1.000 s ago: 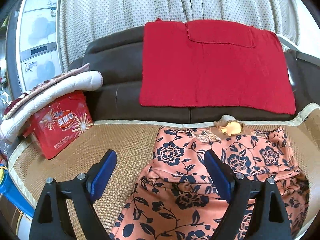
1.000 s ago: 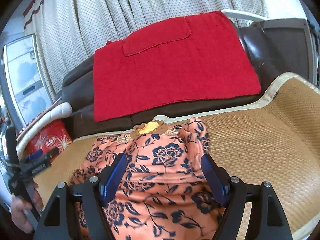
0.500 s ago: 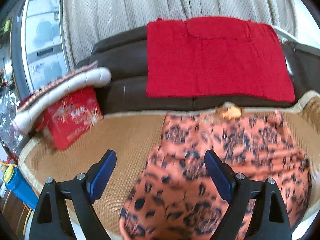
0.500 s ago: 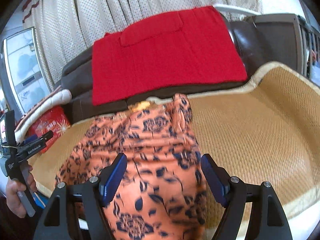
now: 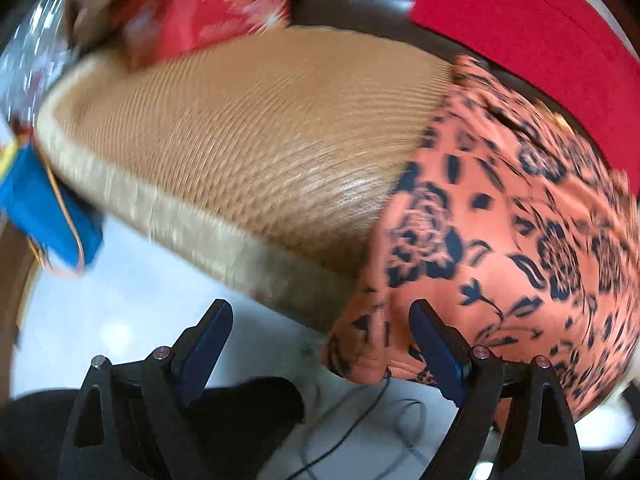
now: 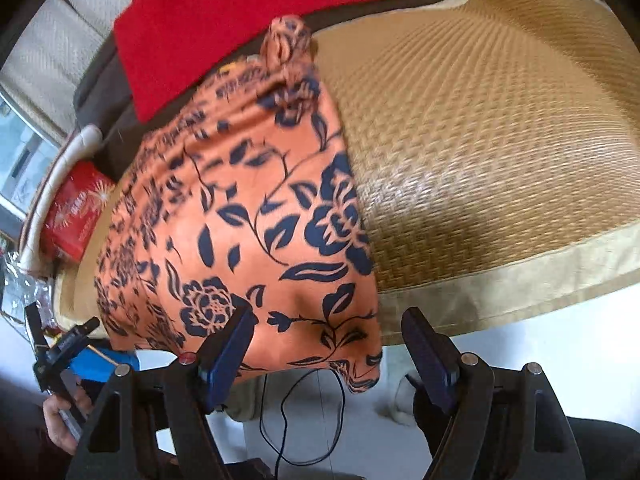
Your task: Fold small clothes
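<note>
An orange garment with dark blue flowers (image 5: 520, 240) lies spread on a woven straw mat (image 5: 260, 128), its near hem hanging over the mat's front edge. My left gripper (image 5: 320, 340) is open and empty, just below the hem's left corner. In the right wrist view the same garment (image 6: 240, 220) covers the mat's left part (image 6: 480, 140). My right gripper (image 6: 328, 344) is open, its fingers on either side of the hem's right corner without gripping it.
A red cloth (image 5: 540, 40) hangs on the dark sofa back. A red box (image 5: 200, 12) stands at the mat's far left, with a blue object (image 5: 40, 208) below the edge. A black cable (image 6: 296, 412) lies on the pale floor. The left gripper's handle (image 6: 60, 356) shows at left.
Both grippers have dropped down and pulled back from above the garment to the mat's front edge, and both views have tilted. The garment has stayed in place.
</note>
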